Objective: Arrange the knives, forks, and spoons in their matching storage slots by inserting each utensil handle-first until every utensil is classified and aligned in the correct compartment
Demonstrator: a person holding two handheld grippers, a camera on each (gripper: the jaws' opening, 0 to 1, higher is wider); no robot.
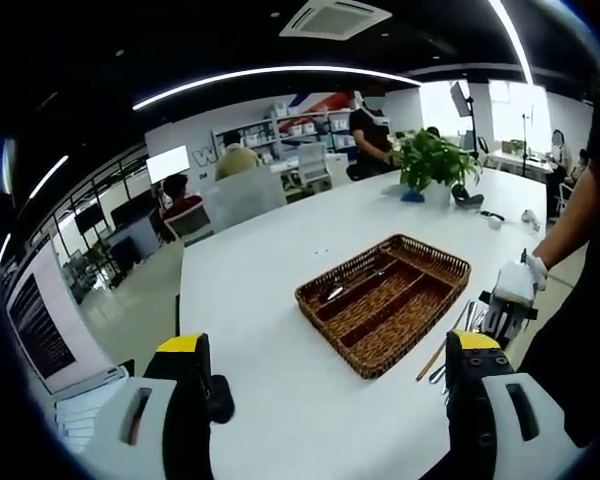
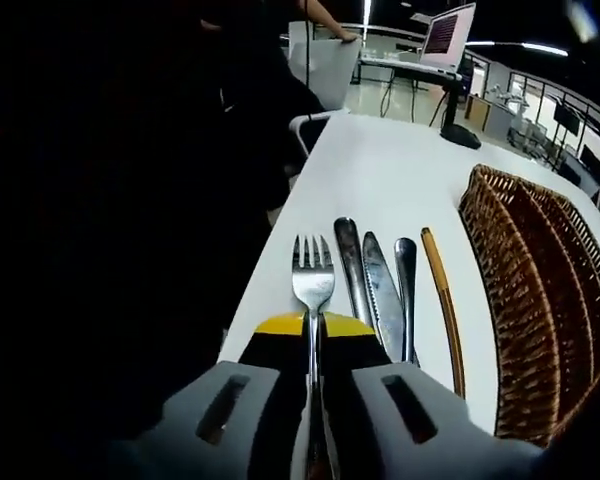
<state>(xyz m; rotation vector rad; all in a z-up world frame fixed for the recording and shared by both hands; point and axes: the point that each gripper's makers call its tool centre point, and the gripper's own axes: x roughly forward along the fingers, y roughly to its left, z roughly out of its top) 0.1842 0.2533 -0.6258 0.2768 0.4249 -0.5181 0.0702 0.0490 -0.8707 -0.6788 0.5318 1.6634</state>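
Right gripper (image 2: 314,335): its jaws are pressing together on the fork (image 2: 313,275), pinching the neck just below the tines, so the handle is running back between the jaws and out of sight.
Fork heading: tines are pointing away from the camera, the long axis lying along the gripper's own line; judging from the task, this grip by the head is leaving the handle free to go into a slot first, though the fork will need turning toward the basket.
Waiting cutlery: a knife (image 2: 382,285) and two more metal pieces beside it, heads hard to tell apart, are lying side by side on the white table (image 2: 400,180) just beside the fork, all parallel to it; a slim wooden-coloured utensil (image 2: 442,295) is lying next to them, nearest the basket.
Basket: the wicker tray (image 2: 540,290) is sitting close beside the row in the right gripper view; in the left gripper view its long compartments are showing, and the far one is already holding some metal cutlery (image 1: 342,288).
Left gripper (image 1: 330,375): jaws are standing wide apart with nothing between them, hanging back above the table, apparently waiting its turn.
Far end: a potted plant (image 1: 432,160) is standing on the table beyond the basket.
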